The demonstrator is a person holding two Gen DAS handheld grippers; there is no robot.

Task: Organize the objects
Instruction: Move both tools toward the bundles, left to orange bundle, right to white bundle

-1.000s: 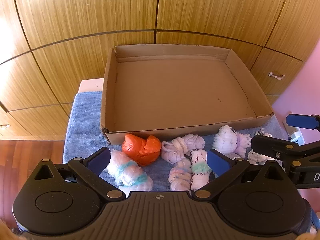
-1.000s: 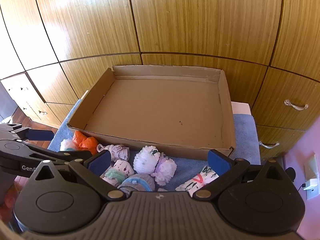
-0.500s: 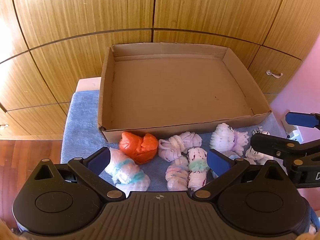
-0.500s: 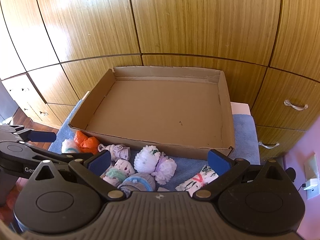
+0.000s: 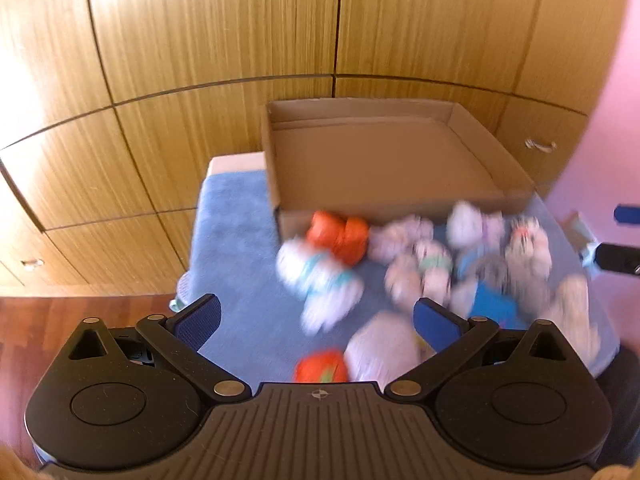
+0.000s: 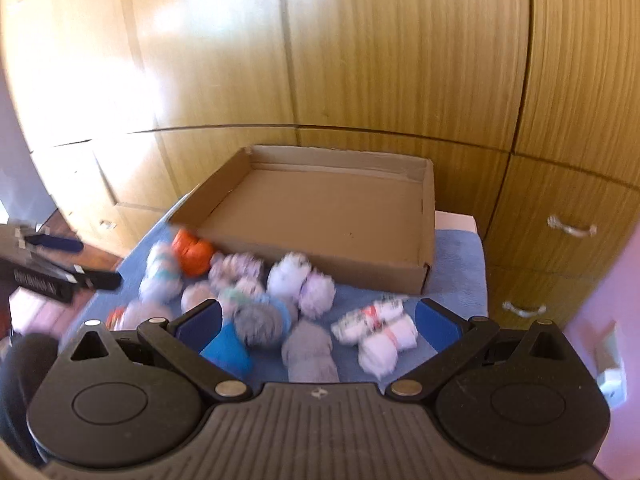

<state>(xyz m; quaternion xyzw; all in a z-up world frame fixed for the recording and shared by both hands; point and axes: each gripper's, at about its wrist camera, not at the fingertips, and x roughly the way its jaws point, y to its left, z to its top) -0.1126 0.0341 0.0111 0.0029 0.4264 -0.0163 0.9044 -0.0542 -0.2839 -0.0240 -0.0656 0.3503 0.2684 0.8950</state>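
The rolled socks (image 6: pixel 300 284) lie in a bunch on the blue towel (image 6: pixel 456 264), right in front of the cardboard box (image 6: pixel 320 216). The left gripper (image 5: pixel 316 320) and the right gripper (image 6: pixel 318 320) are both wide apart above them, holding nothing.

Cardboard box (image 6: pixel 320 216): shallow, open, nothing inside. Rolled sock bundles lie clustered just before its near wall: orange (image 6: pixel 192 254) touching the box's left corner, fluffy white pair (image 6: pixel 300 280) mid, white-and-red roll (image 6: pixel 378 328) nearer right. Blurred.
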